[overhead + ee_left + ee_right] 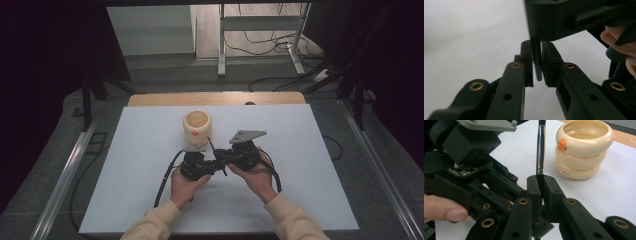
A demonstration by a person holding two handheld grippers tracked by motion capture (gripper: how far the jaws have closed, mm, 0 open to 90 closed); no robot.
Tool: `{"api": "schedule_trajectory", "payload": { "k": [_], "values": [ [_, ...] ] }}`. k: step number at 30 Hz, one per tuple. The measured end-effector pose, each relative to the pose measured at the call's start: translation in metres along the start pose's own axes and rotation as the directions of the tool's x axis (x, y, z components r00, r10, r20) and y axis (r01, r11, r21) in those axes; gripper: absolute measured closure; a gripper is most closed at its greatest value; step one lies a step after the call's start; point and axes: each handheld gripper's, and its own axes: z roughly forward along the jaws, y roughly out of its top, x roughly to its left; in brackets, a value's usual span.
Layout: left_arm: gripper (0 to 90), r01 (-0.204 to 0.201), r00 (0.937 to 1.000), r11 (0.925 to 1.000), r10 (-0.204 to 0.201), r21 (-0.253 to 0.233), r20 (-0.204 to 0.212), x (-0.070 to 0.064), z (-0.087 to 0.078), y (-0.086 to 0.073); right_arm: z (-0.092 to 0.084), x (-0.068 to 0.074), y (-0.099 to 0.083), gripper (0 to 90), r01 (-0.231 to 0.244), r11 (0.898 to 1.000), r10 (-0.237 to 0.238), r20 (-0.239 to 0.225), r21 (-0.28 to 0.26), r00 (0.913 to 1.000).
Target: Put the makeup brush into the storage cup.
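Table (300,165) first, white and broad, with both grippers meeting near its middle. Cream ringed cup (197,125) with an orange duck mark stands upright just beyond them. Left gripper (537,75) has its jaws pressed onto the lower end of a thin black brush (540,152); right gripper (541,192) pinches that same brush further up, its silvery ferrule rising beside the cup, not touching it.
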Motion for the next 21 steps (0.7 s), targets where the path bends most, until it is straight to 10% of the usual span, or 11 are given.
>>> {"api": "schedule_trajectory", "payload": {
  "k": [7,21],
  "values": [
    [83.1,0.002,1.0,1.0,-0.002,0.0,0.01,0.0,-0.003,0.001,-0.003,0.001,0.001,77.8,0.001,1.0,-0.001,0.0,-0.022,1.0],
    [83.1,0.009,1.0,0.9997,-0.009,-0.024,-0.001,0.005,-0.013,0.003,-0.024,-0.013,0.002,30.0,-0.07,0.996,0.073,0.074,-0.048,0.9946]
  ]
}}
